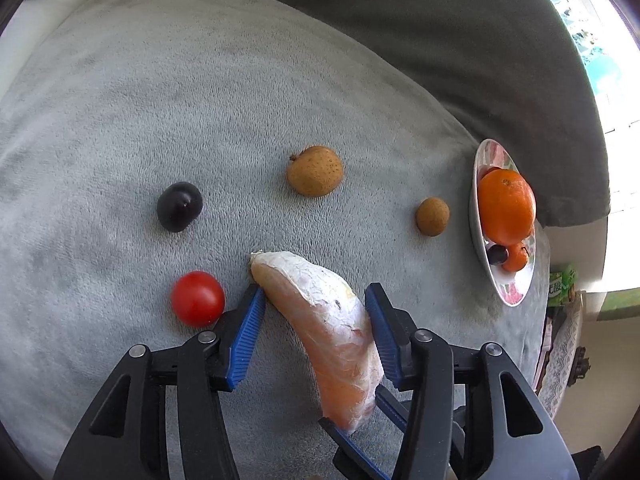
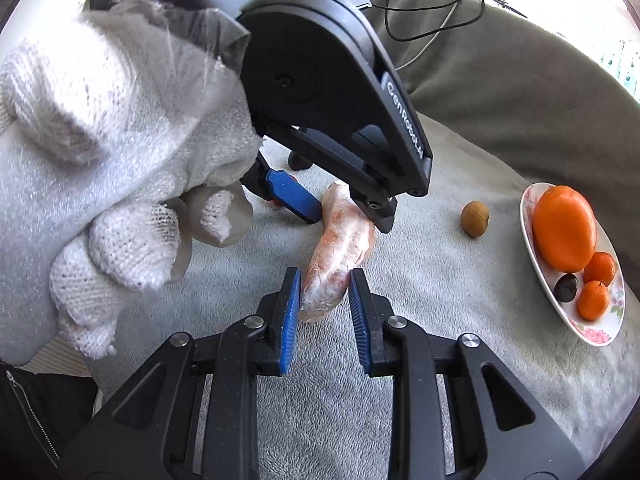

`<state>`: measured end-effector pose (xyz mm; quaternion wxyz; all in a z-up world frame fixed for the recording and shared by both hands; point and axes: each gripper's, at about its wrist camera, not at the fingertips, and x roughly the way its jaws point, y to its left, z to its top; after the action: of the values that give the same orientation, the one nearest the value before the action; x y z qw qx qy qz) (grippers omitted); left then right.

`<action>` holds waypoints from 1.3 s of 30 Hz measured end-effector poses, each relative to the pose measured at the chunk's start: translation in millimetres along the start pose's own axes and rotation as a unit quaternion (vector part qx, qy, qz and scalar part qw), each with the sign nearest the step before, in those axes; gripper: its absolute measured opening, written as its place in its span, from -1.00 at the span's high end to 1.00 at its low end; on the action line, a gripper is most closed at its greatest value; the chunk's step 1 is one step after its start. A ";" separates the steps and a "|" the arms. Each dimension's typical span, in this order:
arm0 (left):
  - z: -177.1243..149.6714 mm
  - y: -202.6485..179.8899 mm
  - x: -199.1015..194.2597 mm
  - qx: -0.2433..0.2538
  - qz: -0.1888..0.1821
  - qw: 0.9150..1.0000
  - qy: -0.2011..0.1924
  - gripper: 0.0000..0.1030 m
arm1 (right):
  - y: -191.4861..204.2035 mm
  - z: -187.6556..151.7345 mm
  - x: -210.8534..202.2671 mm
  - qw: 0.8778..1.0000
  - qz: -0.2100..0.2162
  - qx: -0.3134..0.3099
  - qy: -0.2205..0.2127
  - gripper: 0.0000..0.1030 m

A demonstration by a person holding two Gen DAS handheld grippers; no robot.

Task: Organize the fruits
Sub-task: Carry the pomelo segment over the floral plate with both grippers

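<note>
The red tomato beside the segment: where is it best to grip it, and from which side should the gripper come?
Grip the tomato across its widest middle, coming from above. It is round and smooth, resting alone on the soft blanket, so any lower or off-centre pinch would probably let it slip out.

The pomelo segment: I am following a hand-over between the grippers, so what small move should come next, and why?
Probably the left gripper should back away. Its jaws stand open around the pomelo segment, while the right gripper is shut on the near end. The plate with the orange lies to the right, so the right one can carry it there.
</note>
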<state>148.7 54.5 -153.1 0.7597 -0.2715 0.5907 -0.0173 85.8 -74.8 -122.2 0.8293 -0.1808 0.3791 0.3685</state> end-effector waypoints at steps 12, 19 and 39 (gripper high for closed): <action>-2.8 -11.7 -15.7 0.007 -0.023 0.999 -0.026 0.20 | -3.4 -0.8 -15.5 0.999 -0.024 -0.011 -0.027 0.52; -2.2 -29.3 -10.1 0.017 -0.036 0.999 -0.029 0.22 | -0.3 0.4 -16.2 0.998 -0.044 -0.014 -0.029 0.53; 10.8 -115.0 -22.1 0.080 -0.094 0.991 -0.051 0.27 | 12.3 6.6 -82.7 0.987 -0.142 -0.020 -0.069 0.54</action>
<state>185.7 -31.6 -82.0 0.8029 -0.2647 0.5199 -0.1224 43.5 -102.0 -55.1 0.8937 -0.2238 0.2835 0.2662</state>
